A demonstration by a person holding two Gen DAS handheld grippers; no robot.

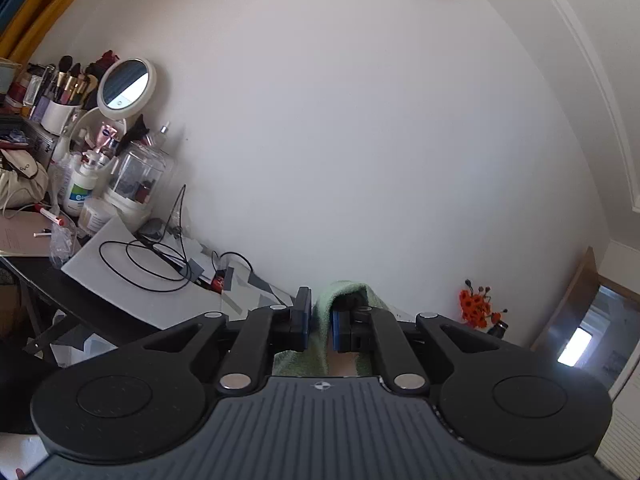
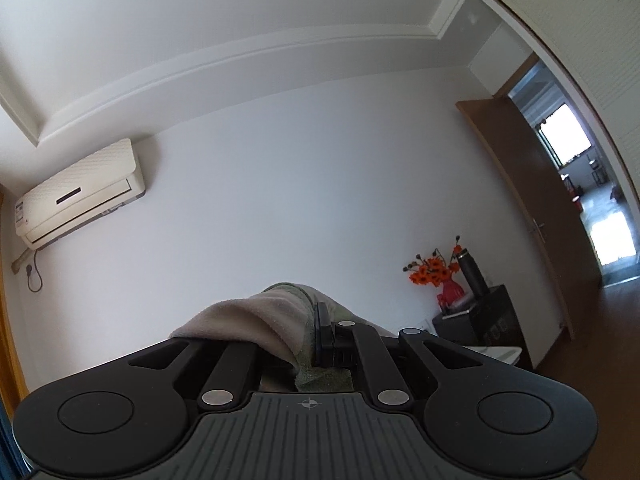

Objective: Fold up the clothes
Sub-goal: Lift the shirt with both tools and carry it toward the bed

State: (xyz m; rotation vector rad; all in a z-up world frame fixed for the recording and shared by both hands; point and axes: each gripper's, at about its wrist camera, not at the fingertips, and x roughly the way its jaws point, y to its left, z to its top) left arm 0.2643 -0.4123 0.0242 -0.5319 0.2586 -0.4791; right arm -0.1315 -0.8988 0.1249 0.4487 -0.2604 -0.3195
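Green cloth (image 1: 322, 320) pinched between left gripper (image 1: 321, 326) pads at lower centre of frame, draped over right pad. Same cloth (image 2: 256, 316) clamped in right gripper (image 2: 306, 340), heaped over left finger at lower centre. Flowers (image 2: 432, 272) lower right.

On your left wrist view, the dark tabletop (image 1: 80, 300) runs along the white wall. A white board (image 1: 132, 276) lies flat on it with a black cable (image 1: 136, 264) looped across the top. Further back you have a round mirror (image 1: 126, 84) on a stand, a cup of makeup brushes (image 1: 60, 114), a pump bottle (image 1: 82, 190) and a clear-domed container (image 1: 138, 180), all crowded together. A beige bag (image 1: 20, 182) sits at the left end beside a brown sheet of paper (image 1: 22, 234).
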